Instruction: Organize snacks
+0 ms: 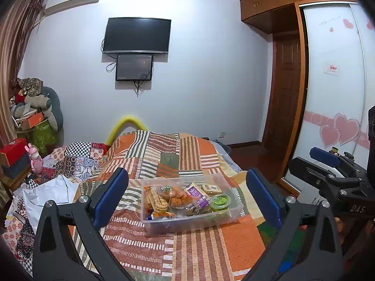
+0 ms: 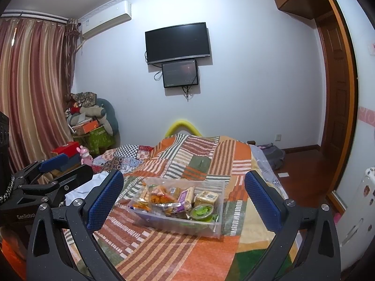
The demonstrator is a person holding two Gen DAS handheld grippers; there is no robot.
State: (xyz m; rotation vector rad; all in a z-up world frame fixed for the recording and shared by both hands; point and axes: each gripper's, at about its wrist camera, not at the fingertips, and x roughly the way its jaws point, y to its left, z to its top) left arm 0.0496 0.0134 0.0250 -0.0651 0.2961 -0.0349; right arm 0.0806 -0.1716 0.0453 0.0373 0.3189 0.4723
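A clear plastic box [image 1: 164, 226] [image 2: 211, 228] full of wrapped snacks sits on the patchwork bedspread [image 1: 199, 253] [image 2: 187, 253]. Among the snacks are a green jelly cup [image 1: 219, 201] [image 2: 202, 211], a purple packet [image 1: 198, 194] [image 2: 181, 199] and biscuits [image 1: 157, 200]. My left gripper [image 1: 189, 196] is open and empty, held above the bed in front of the box. My right gripper [image 2: 184, 197] is open and empty, also in front of the box. Each gripper shows at the edge of the other's view, the right one [image 1: 328, 164] and the left one [image 2: 56, 168].
A white cloth [image 1: 51, 194] and a checkered quilt [image 1: 79, 157] lie on the bed's left side. Boxes, a pink toy [image 1: 35, 158] and piled cushions [image 1: 37, 107] stand at the left wall. A wardrobe [image 1: 335, 93] and wooden floor [image 2: 302, 175] are right of the bed.
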